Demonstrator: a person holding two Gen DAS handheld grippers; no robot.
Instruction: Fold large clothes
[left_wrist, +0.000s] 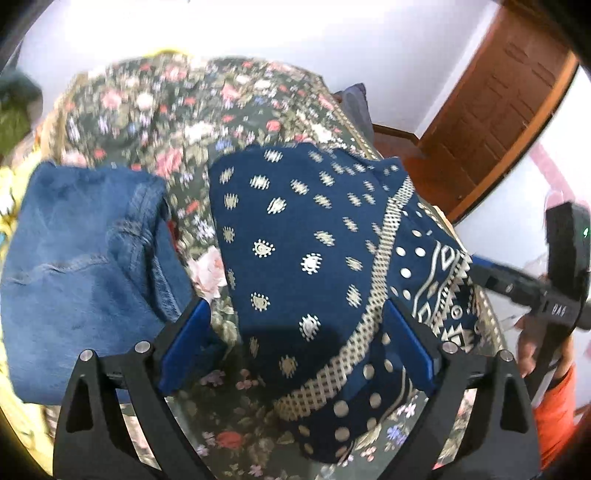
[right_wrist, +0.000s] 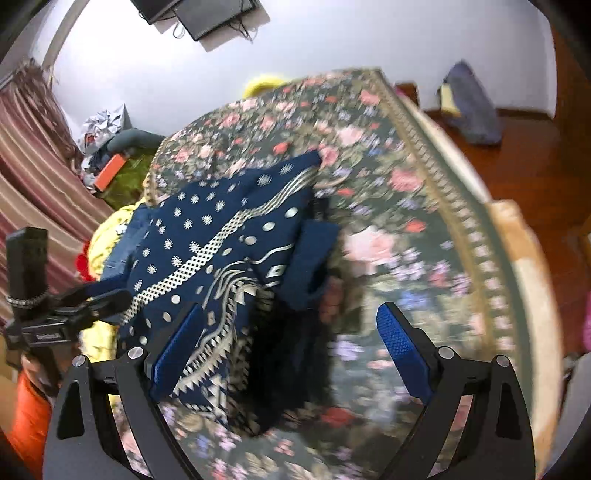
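A navy garment (left_wrist: 306, 236) with gold and white print lies folded on the floral bedspread (left_wrist: 207, 110). My left gripper (left_wrist: 295, 304) hovers over its near end, open, the blue pads wide apart on either side and not pressing the cloth. In the right wrist view the same garment (right_wrist: 221, 236) lies left of centre. My right gripper (right_wrist: 291, 308) is open just above its patterned border, with its left pad (right_wrist: 177, 350) over the cloth and its right pad (right_wrist: 402, 350) over bare bedspread (right_wrist: 406, 206). Each gripper also shows in the other's view: the right gripper (left_wrist: 491, 277) and the left gripper (right_wrist: 107, 291).
Folded blue jeans (left_wrist: 85, 266) lie left of the garment. Yellow cloth (right_wrist: 107, 236) sits beyond them near a striped curtain (right_wrist: 37, 155). The bed's edge (right_wrist: 524, 266) drops to a wooden floor (right_wrist: 535, 166) with a grey bag (right_wrist: 469, 107). A wooden door (left_wrist: 491, 122) stands behind. An orange sleeve (left_wrist: 554, 406) is nearby.
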